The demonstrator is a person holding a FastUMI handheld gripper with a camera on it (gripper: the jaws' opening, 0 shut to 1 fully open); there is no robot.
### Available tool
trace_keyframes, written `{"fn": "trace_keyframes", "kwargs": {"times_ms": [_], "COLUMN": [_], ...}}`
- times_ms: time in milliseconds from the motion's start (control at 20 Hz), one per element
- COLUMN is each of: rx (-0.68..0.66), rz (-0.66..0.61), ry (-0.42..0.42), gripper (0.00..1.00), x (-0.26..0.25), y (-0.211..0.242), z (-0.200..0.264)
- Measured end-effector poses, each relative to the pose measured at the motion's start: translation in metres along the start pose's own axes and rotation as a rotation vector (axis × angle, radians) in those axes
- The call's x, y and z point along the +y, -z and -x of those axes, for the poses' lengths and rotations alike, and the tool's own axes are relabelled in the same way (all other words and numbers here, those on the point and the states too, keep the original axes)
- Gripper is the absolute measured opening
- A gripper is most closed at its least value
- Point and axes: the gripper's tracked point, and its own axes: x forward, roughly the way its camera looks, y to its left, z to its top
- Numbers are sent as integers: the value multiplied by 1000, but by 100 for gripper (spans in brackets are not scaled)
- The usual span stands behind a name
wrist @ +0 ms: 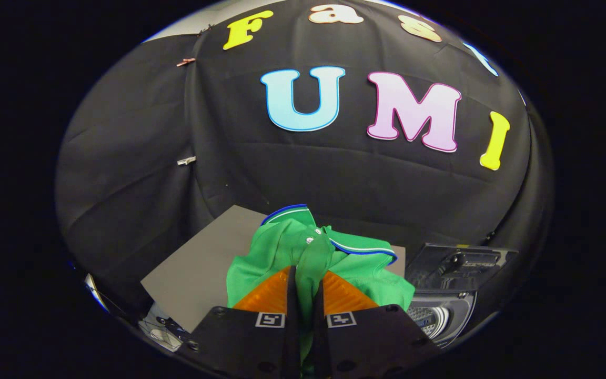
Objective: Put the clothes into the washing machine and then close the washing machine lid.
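The gripper [306,279] is clenched on a fold of the green shirt [292,247], its two orange fingers [269,295] pressing the cloth between them. The shirt bunches up just ahead of the fingers, its blue-and-white trimmed collar uppermost, over a grey board [198,268]. To the right, near the fingers, sits the washer [442,310], its lid [461,263] raised and drum showing.

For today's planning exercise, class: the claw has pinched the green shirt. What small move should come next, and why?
Probably carry the green shirt sideways toward the washing machine. The claw is shut on a fold of the shirt between its orange fingers, the shirt is above the grey board, and the machine's drum looks open beside it, lid raised.
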Motion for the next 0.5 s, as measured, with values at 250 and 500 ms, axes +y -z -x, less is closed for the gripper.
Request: {"fn": "trace_keyframes", "kwargs": {"times_ms": [250, 500], "rx": [-5, 9], "rz": [-65, -151], "ry": [-70, -108], "gripper": [14, 14], "x": [-43, -112], "y": [2, 6], "z": [30, 68]}}
